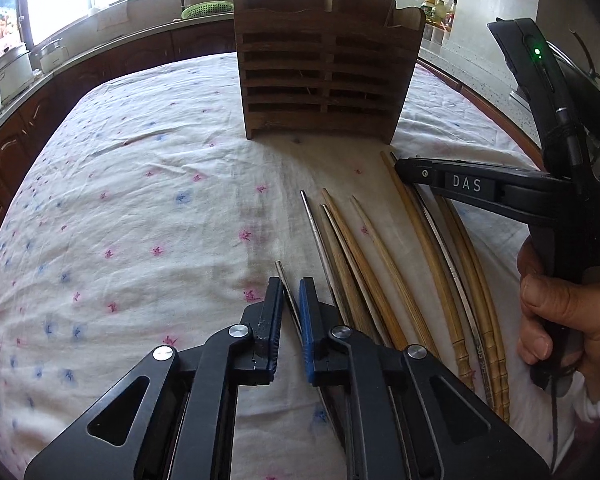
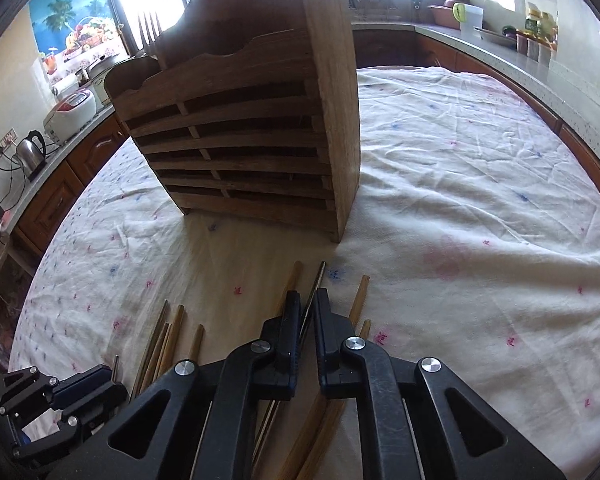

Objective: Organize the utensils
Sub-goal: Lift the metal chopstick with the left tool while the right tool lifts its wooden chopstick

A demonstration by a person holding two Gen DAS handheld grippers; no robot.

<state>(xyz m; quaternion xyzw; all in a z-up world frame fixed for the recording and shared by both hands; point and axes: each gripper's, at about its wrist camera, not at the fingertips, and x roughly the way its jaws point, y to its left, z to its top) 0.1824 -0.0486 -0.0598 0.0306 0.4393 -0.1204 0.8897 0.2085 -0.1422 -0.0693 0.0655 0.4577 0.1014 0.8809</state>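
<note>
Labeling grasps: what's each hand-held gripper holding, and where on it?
Left hand-held gripper straddles a metal chopstick near its tip. Right hand-held gripper straddles a dark chopstick near its tip. Actual clamping cannot be told.

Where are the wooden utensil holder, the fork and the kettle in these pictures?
Wooden utensil holder (image 1: 324, 76): left wrist view, on its slatted front.
Fork (image 2: 149, 28): right wrist view, on the tines sticking up from the holder.
Kettle (image 2: 30, 152): right wrist view, on its metal body, on the counter at left.
</note>
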